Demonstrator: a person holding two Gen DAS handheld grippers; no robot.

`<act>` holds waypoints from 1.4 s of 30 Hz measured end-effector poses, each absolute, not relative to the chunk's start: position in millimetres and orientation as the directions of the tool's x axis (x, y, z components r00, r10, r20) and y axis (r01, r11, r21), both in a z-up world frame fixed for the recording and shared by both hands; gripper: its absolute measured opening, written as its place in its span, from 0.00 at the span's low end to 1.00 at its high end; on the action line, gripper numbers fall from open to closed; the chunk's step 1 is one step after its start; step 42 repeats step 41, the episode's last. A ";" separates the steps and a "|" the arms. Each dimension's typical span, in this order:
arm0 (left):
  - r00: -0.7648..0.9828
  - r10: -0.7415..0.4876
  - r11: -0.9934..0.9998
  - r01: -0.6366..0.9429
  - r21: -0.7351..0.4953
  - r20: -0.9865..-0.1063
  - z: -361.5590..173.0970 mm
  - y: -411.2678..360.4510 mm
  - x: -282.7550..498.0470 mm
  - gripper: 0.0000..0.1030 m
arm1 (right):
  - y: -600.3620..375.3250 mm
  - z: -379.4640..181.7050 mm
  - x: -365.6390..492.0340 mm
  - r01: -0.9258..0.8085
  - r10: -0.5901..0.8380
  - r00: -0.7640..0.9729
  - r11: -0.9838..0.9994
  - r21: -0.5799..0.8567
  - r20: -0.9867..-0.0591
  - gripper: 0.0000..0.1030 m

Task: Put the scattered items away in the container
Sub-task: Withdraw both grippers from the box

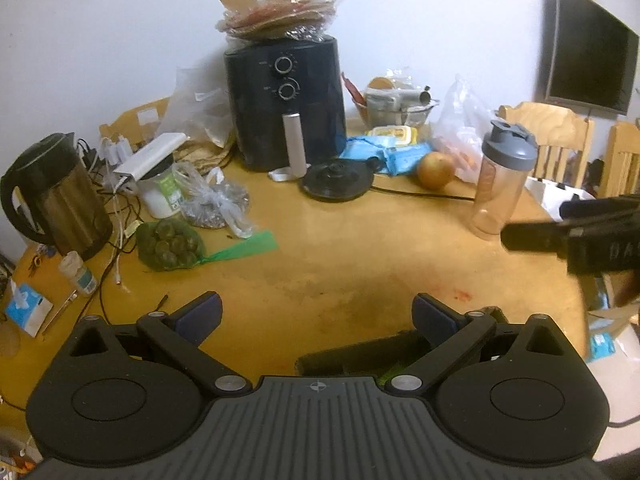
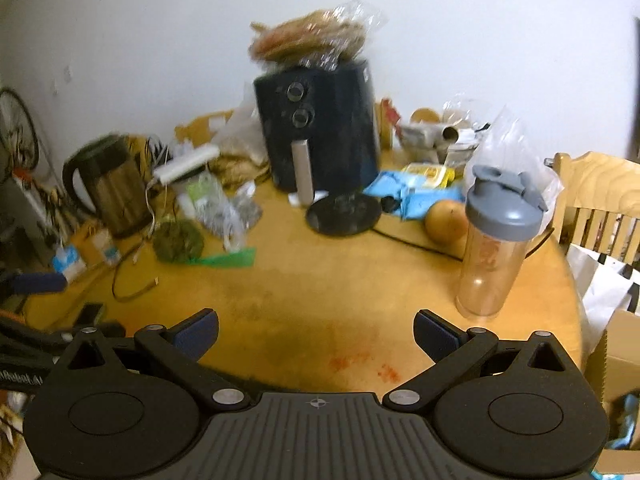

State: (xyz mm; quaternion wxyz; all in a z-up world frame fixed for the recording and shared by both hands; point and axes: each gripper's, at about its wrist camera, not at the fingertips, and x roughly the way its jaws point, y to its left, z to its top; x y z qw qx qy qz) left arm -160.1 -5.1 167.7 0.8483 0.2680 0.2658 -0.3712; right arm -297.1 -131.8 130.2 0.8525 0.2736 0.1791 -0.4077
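My left gripper (image 1: 316, 316) is open and empty above the near part of the wooden table (image 1: 320, 248). My right gripper (image 2: 316, 334) is open and empty too; it also shows in the left wrist view (image 1: 532, 236) at the right edge. A clear shaker bottle (image 2: 496, 240) with a grey lid stands at the right, also in the left wrist view (image 1: 500, 184). A green net bag of round fruit (image 1: 170, 244) lies at the left. An orange fruit (image 1: 436, 170) and blue packets (image 1: 384, 152) lie further back. A dark tray-like object (image 1: 360, 356) sits just under my left gripper.
A black air fryer (image 1: 286, 100) with bagged flatbreads on top stands at the back. A steel kettle (image 1: 56, 200) and cables crowd the left; its base (image 1: 338, 180) lies mid-table. Wooden chairs (image 1: 556, 136) and a cardboard box (image 2: 616, 364) stand at the right.
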 end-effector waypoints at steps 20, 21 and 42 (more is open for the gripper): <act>0.324 -0.247 0.667 0.740 0.082 -0.913 119.8 10.1 -109.7 1.00 | -136.6 86.4 -247.3 0.877 -0.272 0.250 0.471 0.098 -0.929 1.00; 0.308 -0.230 0.670 0.738 0.079 -0.923 115.7 11.0 -109.1 1.00 | -133.8 84.3 -245.8 0.873 -0.255 0.248 0.478 0.101 -0.935 1.00; 0.146 -0.119 0.714 0.700 0.018 -0.982 79.6 1.2 -103.3 1.00 | -139.9 59.2 -242.4 0.848 -0.093 0.222 0.509 0.145 -0.971 1.00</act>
